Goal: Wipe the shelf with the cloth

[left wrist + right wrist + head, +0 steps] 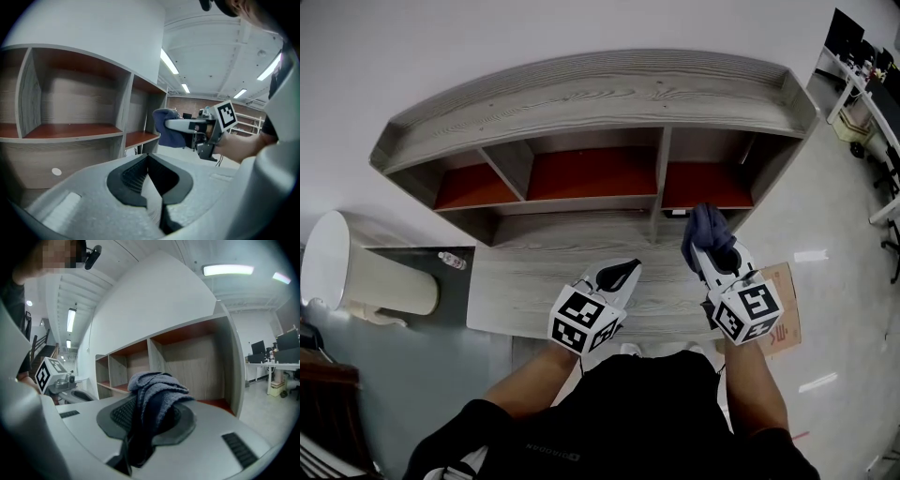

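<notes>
Here we clamp the crumpled dark-blue cloth in our right gripper, bunched past the tips to rub the grey wooden shelf near its right end, while our left gripper hangs closed and empty.

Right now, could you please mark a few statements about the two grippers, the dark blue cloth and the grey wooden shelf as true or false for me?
1. The dark blue cloth is clamped in the right gripper. True.
2. The left gripper holds a second cloth. False: its jaws are together with nothing between them.
3. The grey wooden shelf has three open compartments with red floors. True.
4. The cloth lies flat in the leftmost compartment. False: it is held up in front of the shelf, toward the rightmost compartment.
</notes>
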Tool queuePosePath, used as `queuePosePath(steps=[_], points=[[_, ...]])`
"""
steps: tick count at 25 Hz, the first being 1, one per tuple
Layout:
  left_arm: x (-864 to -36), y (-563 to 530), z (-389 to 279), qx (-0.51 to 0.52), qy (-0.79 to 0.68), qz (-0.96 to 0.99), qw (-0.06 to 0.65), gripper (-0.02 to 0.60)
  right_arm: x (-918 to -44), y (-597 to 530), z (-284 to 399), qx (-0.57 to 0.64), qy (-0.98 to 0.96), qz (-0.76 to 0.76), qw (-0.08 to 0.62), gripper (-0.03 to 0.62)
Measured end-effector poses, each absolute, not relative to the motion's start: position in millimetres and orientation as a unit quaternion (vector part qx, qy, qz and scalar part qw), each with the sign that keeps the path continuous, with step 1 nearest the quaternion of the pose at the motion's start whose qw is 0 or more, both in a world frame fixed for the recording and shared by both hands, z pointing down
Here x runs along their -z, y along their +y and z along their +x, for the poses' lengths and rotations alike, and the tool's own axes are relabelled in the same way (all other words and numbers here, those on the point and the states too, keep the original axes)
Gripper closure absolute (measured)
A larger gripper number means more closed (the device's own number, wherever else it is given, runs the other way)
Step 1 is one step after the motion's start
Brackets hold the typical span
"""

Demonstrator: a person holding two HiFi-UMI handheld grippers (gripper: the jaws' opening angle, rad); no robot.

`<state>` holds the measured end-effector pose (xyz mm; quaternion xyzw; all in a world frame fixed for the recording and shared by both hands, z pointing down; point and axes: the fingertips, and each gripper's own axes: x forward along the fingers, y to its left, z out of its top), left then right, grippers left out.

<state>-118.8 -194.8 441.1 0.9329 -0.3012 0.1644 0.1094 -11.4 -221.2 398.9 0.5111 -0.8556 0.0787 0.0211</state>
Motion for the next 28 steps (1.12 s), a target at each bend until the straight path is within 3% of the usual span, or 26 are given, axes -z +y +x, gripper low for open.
queuePosePath(steps=[13,28], points=[[-441.2,-200.7,-111.1,-0.153,-0.350,0.916,0.120,0.574,-334.1,-320.0,10.9,-0.012,-0.861,0.508,0.015,0.493],[-442.6,-193.8,-91.1,-0.139,-0.419,0.887,0.138,0.574,-297.1,-379.1,-17.8,0.046,-0.892,0.448,0.026,0.493]])
